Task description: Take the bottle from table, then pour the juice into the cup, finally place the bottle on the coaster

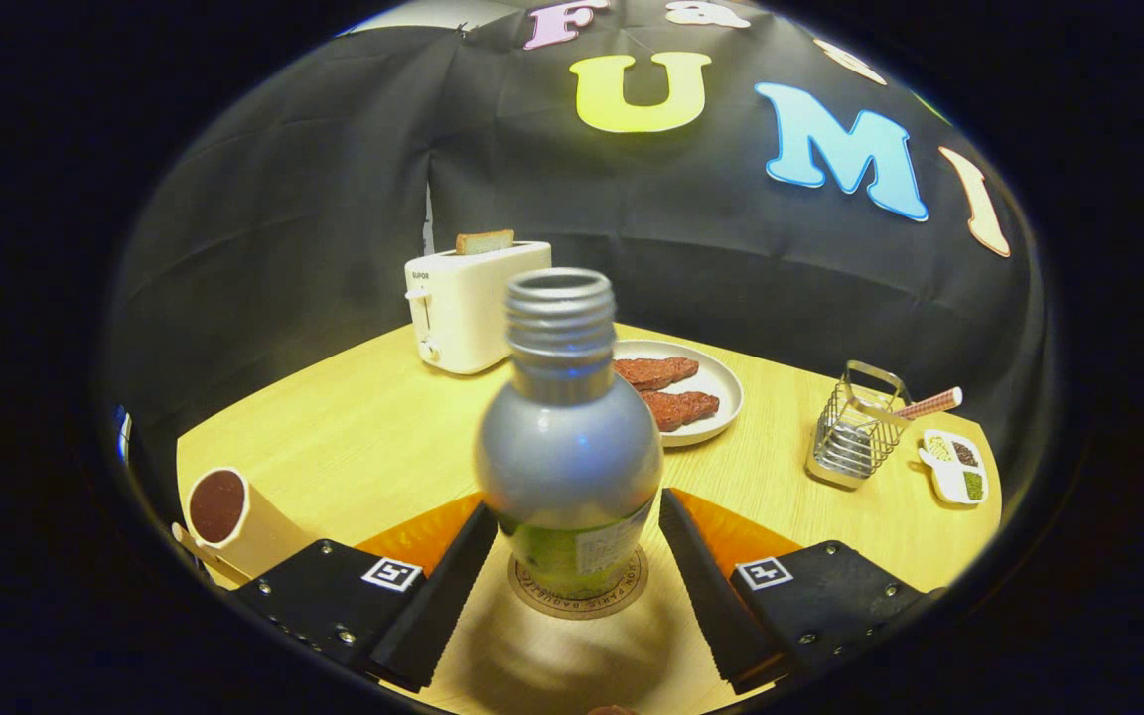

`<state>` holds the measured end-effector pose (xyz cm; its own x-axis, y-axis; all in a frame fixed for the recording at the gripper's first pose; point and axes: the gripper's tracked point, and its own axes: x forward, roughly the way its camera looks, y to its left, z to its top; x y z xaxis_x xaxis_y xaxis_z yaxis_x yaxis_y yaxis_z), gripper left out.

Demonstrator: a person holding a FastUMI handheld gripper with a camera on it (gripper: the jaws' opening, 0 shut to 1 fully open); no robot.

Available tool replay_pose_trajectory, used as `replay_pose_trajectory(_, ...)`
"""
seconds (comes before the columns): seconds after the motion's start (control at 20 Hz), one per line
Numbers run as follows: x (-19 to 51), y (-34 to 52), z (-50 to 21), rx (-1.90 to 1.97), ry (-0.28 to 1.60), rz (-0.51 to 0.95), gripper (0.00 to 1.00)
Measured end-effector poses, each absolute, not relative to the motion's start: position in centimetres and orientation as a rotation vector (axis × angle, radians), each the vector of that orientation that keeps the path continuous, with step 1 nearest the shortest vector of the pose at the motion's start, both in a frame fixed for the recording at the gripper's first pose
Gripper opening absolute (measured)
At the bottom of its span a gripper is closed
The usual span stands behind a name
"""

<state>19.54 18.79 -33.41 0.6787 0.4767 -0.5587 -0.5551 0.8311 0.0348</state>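
The bottle (569, 447) stands upright on the coaster (580, 594), open neck up. My jaws sit apart on either side of the bottle, seemingly not touching it.

We are holding our gripper (577, 556) low and pointing it straight ahead. Its two fingers (433, 606) are reaching forward, one on each side, and they are spread apart with a wide gap between them. The inner edges of both fingers are slanting in toward each other, but they are not meeting.
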Motion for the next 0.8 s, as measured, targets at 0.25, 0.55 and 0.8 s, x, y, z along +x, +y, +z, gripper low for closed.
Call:
replay_pose_trajectory(0.25,17.4,17.2,-28.8,-0.115,0.523,0.504,0.99)
replay_pose_trajectory(0.55,14.3,15.6,-22.8,-0.106,0.453,0.431,0.99)
replay_pose_trajectory(0.8,12.0,14.0,-18.2,-0.09,0.391,0.369,0.99)
